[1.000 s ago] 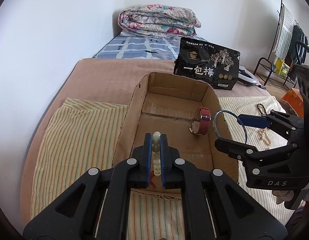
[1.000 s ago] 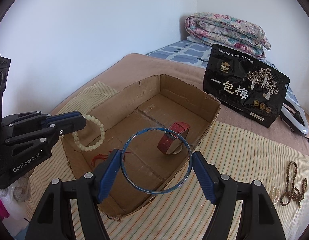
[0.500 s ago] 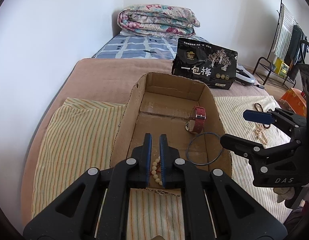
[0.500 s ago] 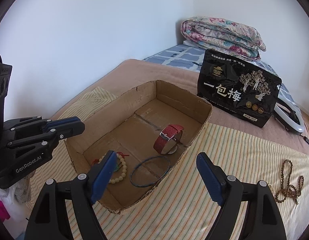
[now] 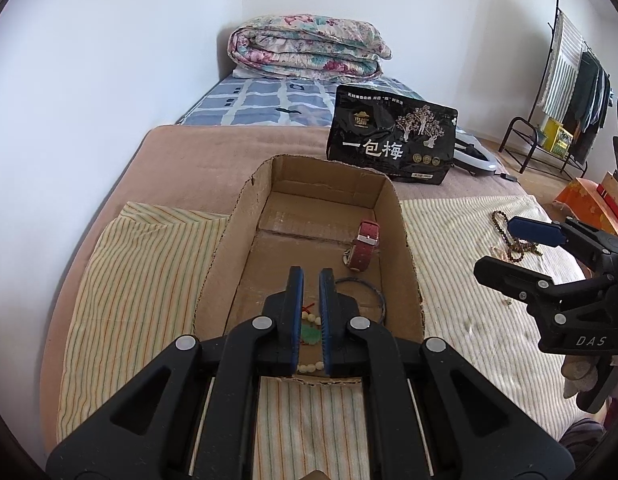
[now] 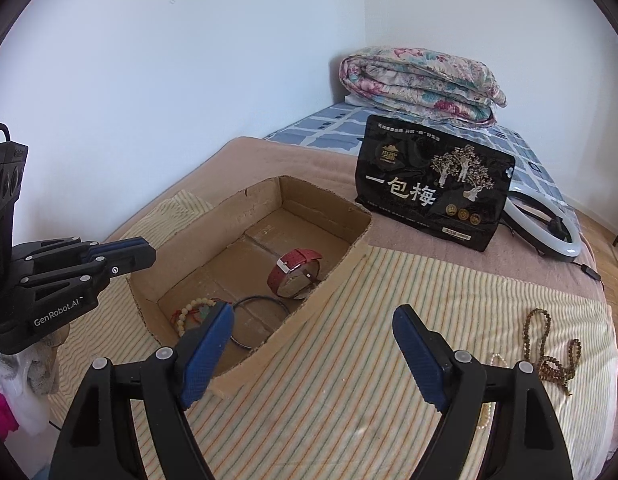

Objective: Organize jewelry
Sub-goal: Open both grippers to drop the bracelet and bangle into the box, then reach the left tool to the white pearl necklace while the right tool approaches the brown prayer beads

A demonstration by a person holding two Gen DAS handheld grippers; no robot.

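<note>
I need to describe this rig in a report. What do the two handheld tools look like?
Both are matte black plastic with silver rivets and blue ribbed finger pads. The left tool is printed "GenRobot.AI" in white, with a black camera box and thin black cable behind it. The right tool is printed "DAS".

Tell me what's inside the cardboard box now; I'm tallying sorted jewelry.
Inside the cardboard box: a red-strapped watch, a thin blue bangle and a pale bead bracelet. The right tongs cover part of the bracelet and the box's near corner.

folded quilt [image 5: 309, 48] | black snack bag [image 6: 433, 196] | ring light [image 6: 549, 228] | clothes rack [image 5: 569, 92] | striped cloth [image 6: 369, 360]
</note>
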